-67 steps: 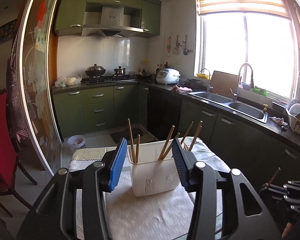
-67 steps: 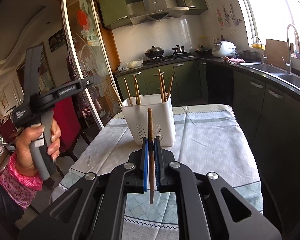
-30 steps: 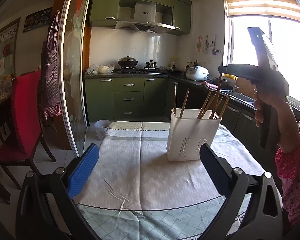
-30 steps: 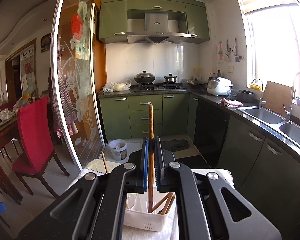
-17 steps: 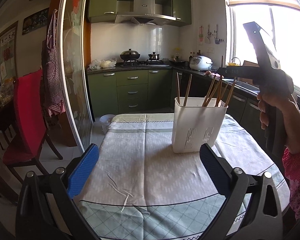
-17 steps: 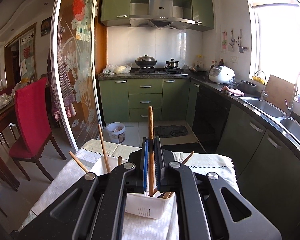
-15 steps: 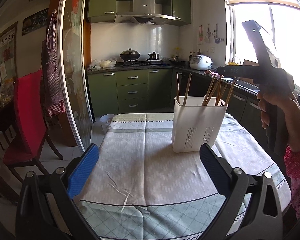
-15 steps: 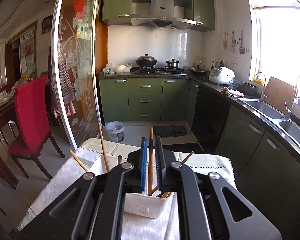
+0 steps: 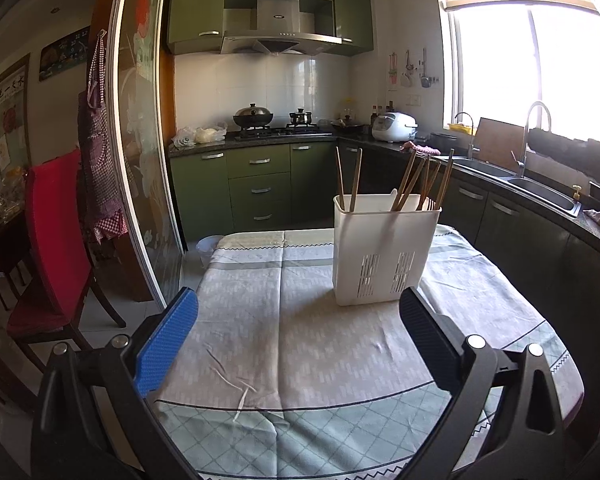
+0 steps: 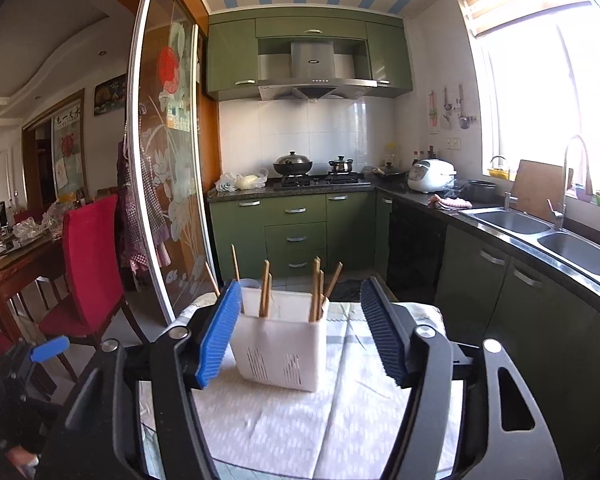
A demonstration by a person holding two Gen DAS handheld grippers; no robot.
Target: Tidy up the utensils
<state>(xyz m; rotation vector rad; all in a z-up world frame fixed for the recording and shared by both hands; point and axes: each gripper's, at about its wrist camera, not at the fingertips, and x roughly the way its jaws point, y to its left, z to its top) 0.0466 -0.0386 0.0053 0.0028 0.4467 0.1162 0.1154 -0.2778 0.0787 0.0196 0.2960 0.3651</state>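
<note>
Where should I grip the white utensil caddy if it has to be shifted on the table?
Likely best across its two short side walls, near the top rim, coming in level from the front. The white utensil caddy stands upright, and the open right gripper already straddles it. The chopsticks stick up out of it, so a descent from above would probably hit them.

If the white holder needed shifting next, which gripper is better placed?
Probably the right gripper: its open blue pads frame the white slotted plastic chopstick holder closely. The left gripper, also open, views the holder from farther back across the patterned tablecloth.
</note>
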